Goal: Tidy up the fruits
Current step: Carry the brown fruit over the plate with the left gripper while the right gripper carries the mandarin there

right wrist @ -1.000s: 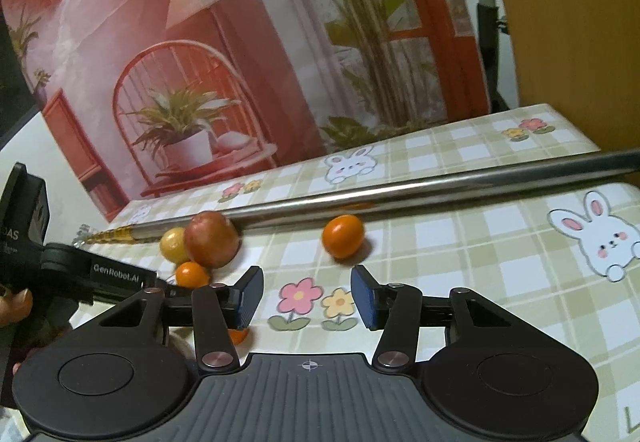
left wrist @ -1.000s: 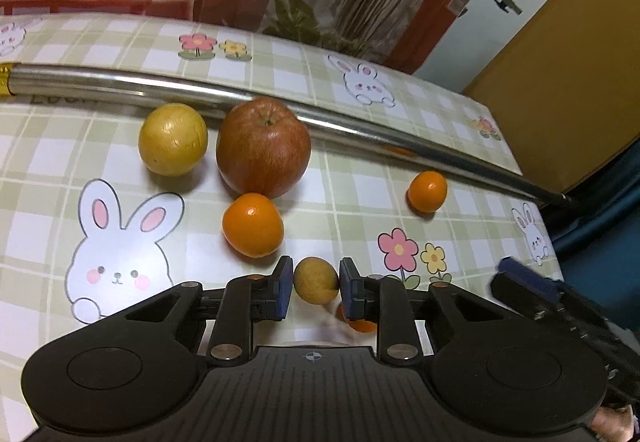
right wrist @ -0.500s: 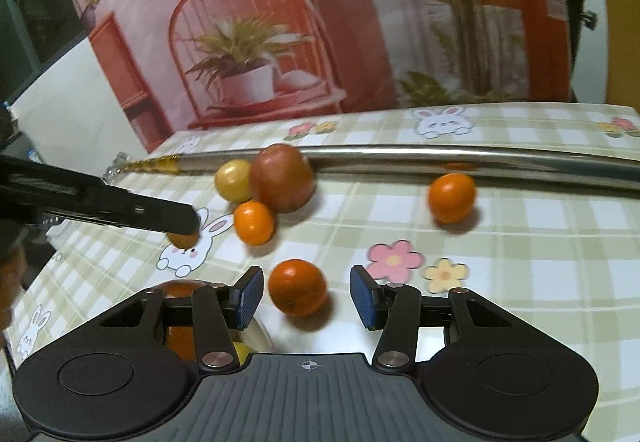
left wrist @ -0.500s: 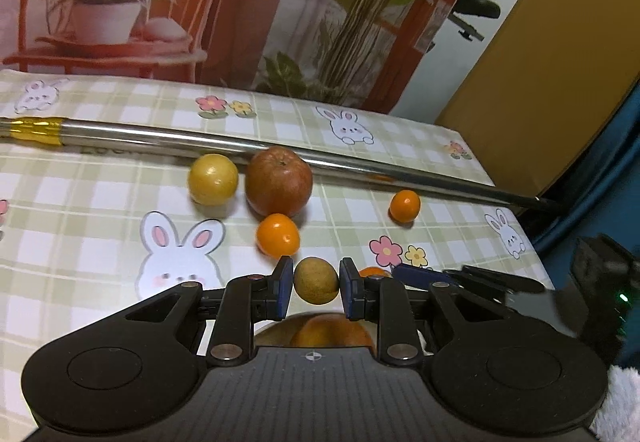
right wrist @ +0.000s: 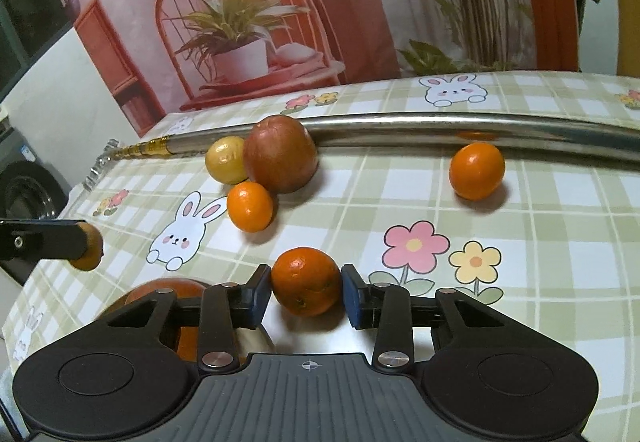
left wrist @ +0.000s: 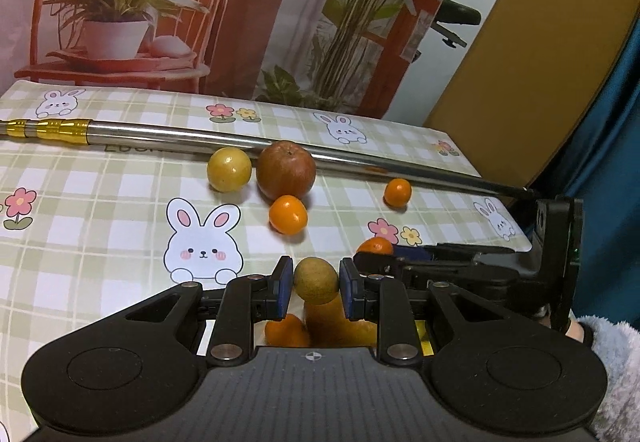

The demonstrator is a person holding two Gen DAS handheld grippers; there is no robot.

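My left gripper is shut on a small brown-yellow fruit and holds it above several orange fruits that show below the jaws. My right gripper is closing on a mandarin that rests on the checked tablecloth; both pads touch its sides. Farther back lie a red apple, a yellow fruit and two more mandarins. In the right wrist view the left gripper's fingers enter from the left edge with the brown fruit.
A long steel pole with a gold end lies across the table behind the fruit. The table's right edge drops to a blue curtain. A printed backdrop with a chair and plants stands behind. A fuzzy sleeve shows at the right.
The left gripper has risen and drawn back with the small fruit held. The right gripper came down and left over the mandarin, and its pads have closed onto it.
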